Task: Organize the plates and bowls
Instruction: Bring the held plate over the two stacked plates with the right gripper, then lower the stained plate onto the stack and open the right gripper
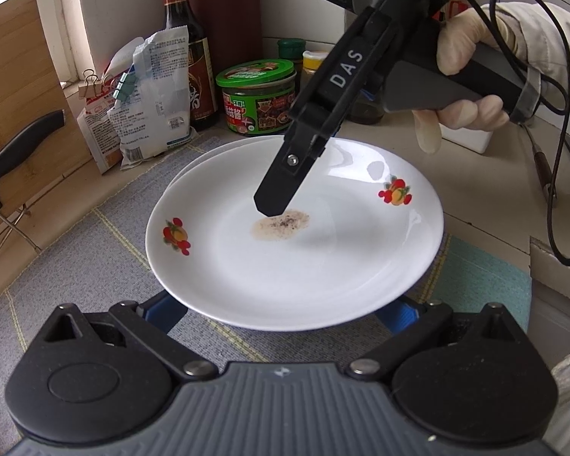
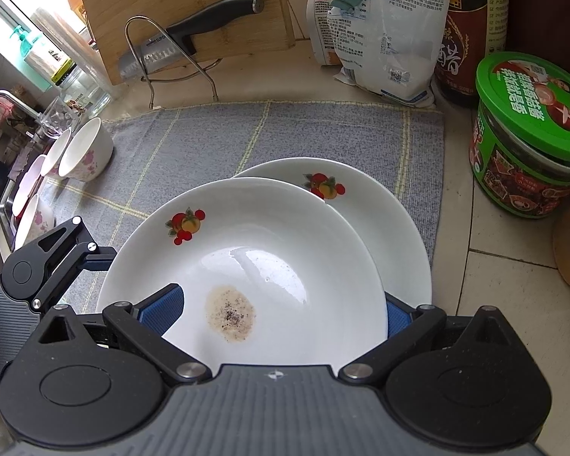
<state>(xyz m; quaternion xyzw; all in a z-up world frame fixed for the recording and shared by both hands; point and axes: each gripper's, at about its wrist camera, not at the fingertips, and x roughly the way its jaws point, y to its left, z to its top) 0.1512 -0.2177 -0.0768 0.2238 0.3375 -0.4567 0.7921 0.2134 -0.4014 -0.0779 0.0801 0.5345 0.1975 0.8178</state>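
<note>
While the top plate [image 2: 247, 258] sits between its blue pads, the right gripper [image 2: 277, 315] stands spread wide at the near rim, one finger inside the dish, gripping nothing. The left gripper [image 1: 281, 315] likewise straddles the opposite rim with its jaws apart. The plate, carrying a speckled residue [image 2: 230, 313], rests offset on a second plate [image 2: 380, 220] on the grey mat [image 2: 209, 140]. Farther off, several floral bowls [image 2: 87, 152] lie near the sink, seemingly ungathered. I judge the plate stacking nearly done, alignment and bowls remaining.
</note>
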